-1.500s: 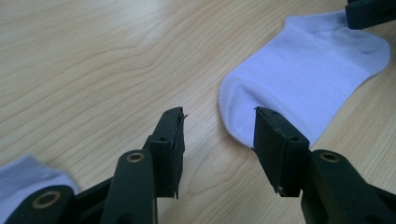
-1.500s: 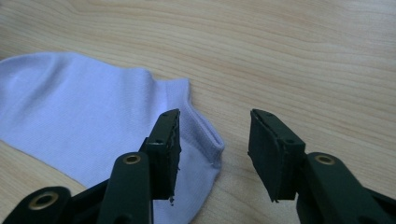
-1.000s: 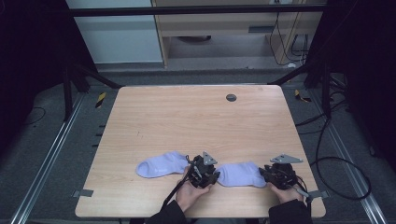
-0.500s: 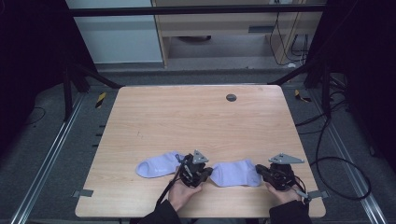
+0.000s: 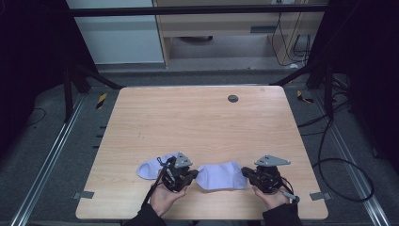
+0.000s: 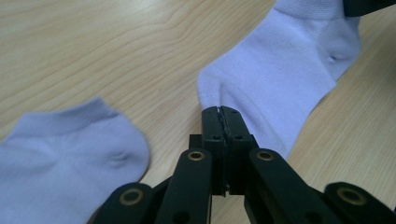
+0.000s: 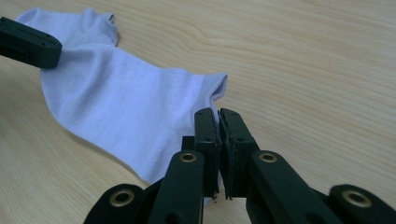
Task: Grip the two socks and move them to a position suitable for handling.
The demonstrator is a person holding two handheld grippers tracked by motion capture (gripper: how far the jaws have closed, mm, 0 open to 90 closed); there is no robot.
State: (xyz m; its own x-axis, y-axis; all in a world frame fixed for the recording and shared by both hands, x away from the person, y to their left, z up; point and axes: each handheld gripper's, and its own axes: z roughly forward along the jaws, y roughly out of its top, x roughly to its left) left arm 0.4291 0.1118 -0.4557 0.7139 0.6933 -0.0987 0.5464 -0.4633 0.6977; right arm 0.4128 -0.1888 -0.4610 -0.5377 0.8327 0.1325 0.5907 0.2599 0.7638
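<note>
Two grippers had one sock [image 5: 221, 175] pinched at opposite ends: left gripper [image 6: 223, 116] clamped tight on one edge, right gripper [image 7: 218, 122] clamped on the cuff end. Likely so it could be carried flat, stretched between them. It hung near the table [image 5: 197, 122] front edge, just beside the second sock [image 5: 153, 168].
</note>
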